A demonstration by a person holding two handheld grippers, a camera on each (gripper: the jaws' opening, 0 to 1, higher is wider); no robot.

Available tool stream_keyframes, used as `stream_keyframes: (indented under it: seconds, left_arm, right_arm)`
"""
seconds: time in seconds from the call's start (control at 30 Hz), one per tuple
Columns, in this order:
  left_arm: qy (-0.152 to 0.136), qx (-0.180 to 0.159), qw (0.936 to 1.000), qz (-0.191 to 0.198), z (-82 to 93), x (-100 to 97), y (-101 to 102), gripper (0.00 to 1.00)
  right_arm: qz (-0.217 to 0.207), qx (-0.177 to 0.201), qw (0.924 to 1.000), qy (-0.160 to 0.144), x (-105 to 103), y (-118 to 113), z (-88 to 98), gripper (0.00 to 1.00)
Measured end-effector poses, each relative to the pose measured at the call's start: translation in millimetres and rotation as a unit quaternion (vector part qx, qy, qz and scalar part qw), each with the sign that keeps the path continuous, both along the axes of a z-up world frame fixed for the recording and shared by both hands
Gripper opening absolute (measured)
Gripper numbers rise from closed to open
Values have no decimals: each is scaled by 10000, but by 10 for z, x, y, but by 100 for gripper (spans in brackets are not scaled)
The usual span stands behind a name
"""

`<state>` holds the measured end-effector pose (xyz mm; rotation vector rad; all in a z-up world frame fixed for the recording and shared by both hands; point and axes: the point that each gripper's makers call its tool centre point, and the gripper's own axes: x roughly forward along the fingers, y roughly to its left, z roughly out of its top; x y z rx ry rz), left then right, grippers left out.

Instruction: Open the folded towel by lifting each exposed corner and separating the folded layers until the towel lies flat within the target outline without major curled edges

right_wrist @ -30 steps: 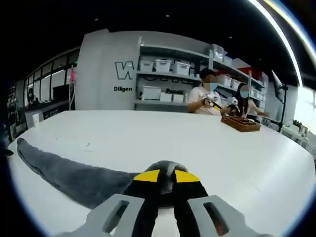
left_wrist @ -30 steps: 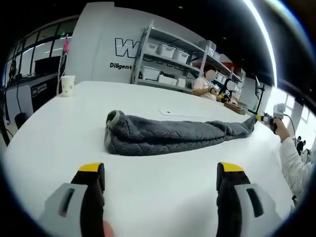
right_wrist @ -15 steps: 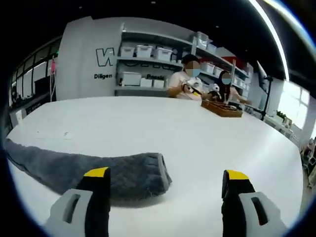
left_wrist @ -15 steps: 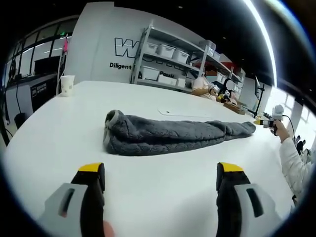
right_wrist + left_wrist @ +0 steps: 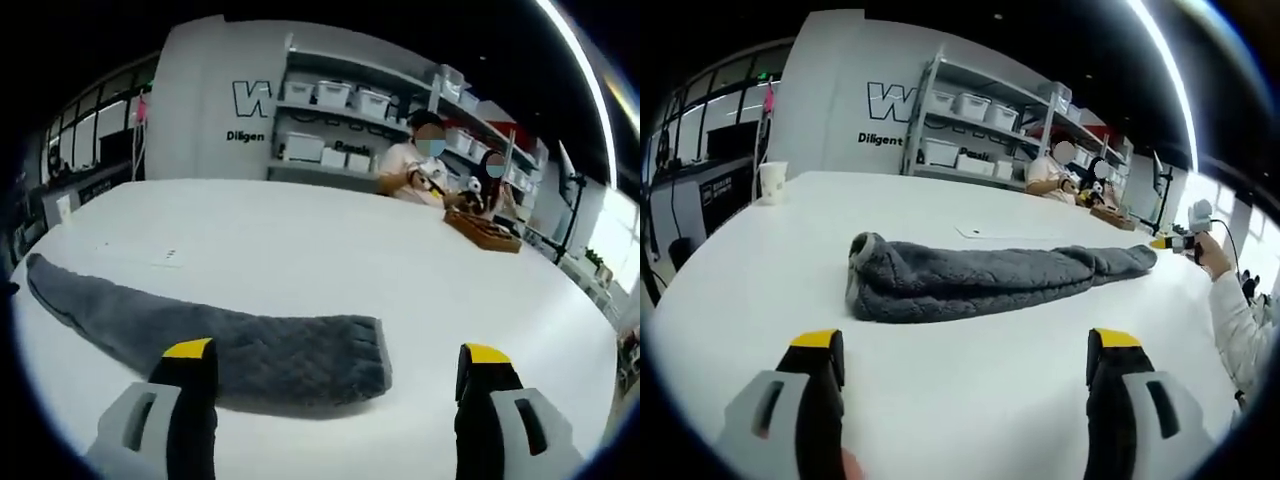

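A grey fluffy towel [image 5: 980, 282] lies bunched in a long roll across the white table [image 5: 970, 400]. My left gripper [image 5: 965, 350] is open, its yellow-tipped jaws wide apart just short of the roll's near side. In the left gripper view my right gripper [image 5: 1170, 243] shows small at the far right, held by a hand just beyond the towel's right end. In the right gripper view the towel [image 5: 220, 335] stretches away to the left, with its quilted end near the jaws. My right gripper [image 5: 335, 360] is open and holds nothing.
A paper cup [image 5: 772, 183] stands at the table's far left edge. A thin marked outline [image 5: 985, 235] lies on the table behind the towel. Two people sit at the far side by a wooden tray [image 5: 483, 228]. Shelves with white bins [image 5: 340, 125] line the back wall.
My right gripper was shut on the towel's end a second ago, then let go and opened. It has since drawn back slightly. The towel's end now rests on the table.
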<state>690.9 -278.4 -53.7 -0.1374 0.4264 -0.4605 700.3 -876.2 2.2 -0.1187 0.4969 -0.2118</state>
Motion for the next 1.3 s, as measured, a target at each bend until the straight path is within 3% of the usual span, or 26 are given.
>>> stream_keyframes:
  seconds: [0.13,0.3,0.43,0.6,0.67,0.83,0.93,1.0,1.13,1.2,1.3]
  left_arm:
    - [-52,-16,10000,-18,40,-10,-5,99]
    - [-139,-69,9998,-77,94,-20,-31,99]
    - [-166,-90,9998,-99,118,-27,-32,99]
    - [-120,-88,9998,-100,90,-31,-28,99]
    - [-113,-75,9999,-82,81,-27,-24,99]
    - [-75,43,10000,-31,43,-25,-17,99]
    - [10,132,9999,3,-29,-16,-19,99]
    - [32,141,9999,-6,-50,-20,-34,99]
    - [12,184,9998,-40,-35,-26,-64,99]
    - [-15,168,9999,-34,-21,-13,-62,98]
    - [-30,161,9999,-14,-20,-5,-61,97]
  right_arm:
    - [187,8,9998,76,-27,212,28,100]
    - [569,139,9982,-85,-24,537,151,99]
    - [560,39,9984,-73,-57,619,188,99]
    - [1026,-281,9943,59,-155,746,-24,99]
    - [1186,-248,9926,67,-176,792,-141,99]
    - [1558,155,9867,441,-327,965,-410,99]
    - [1745,181,9842,251,-318,1045,-429,99]
    - [1860,189,9819,294,-315,1082,-454,99]
    - [1979,376,9795,42,-274,1125,-394,99]
    - [1975,475,9789,-231,-237,1109,-308,99]
    - [1933,517,9792,-340,-236,1053,-273,99]
